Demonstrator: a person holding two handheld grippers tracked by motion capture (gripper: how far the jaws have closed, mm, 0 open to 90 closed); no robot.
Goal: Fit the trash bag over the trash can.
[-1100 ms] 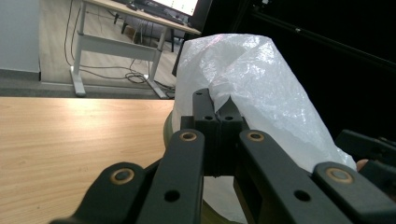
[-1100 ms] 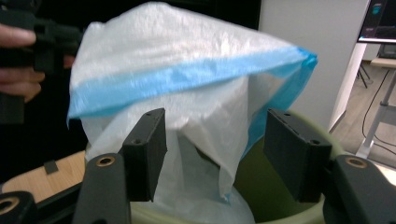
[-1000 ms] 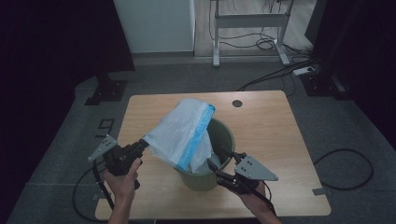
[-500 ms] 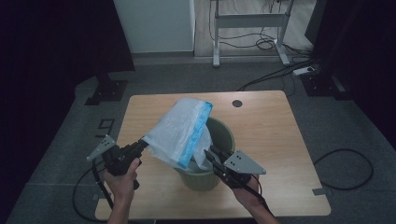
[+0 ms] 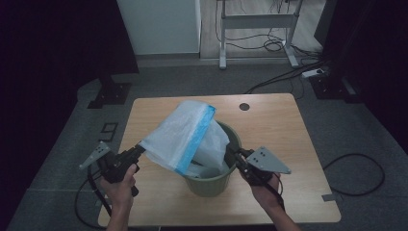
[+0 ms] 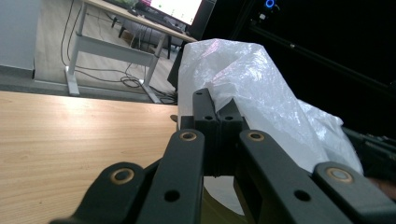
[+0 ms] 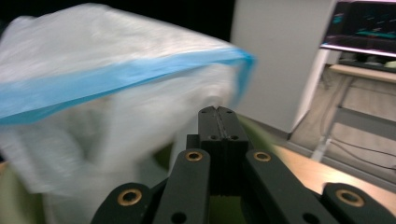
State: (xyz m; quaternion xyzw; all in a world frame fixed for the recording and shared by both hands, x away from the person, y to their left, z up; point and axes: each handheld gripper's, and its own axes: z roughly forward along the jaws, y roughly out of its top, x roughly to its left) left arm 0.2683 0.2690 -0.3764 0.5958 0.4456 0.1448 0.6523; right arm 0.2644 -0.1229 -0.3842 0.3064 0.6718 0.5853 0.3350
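Bag (image 5: 185,134) hangs half inside bin (image 5: 211,180) at table centre, mouth pulled toward 9 o'clock by left gripper (image 5: 139,148), jaws clamped on plastic. Right gripper (image 5: 230,153), jaws together, apparently empty. Rim lining not yet done.

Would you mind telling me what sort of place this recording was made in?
Probably an office or lab workspace, dimly lit: a wooden table holding a green bin with a plastic bag, a metal-framed desk with trailing cables behind, and a lit monitor on that desk.
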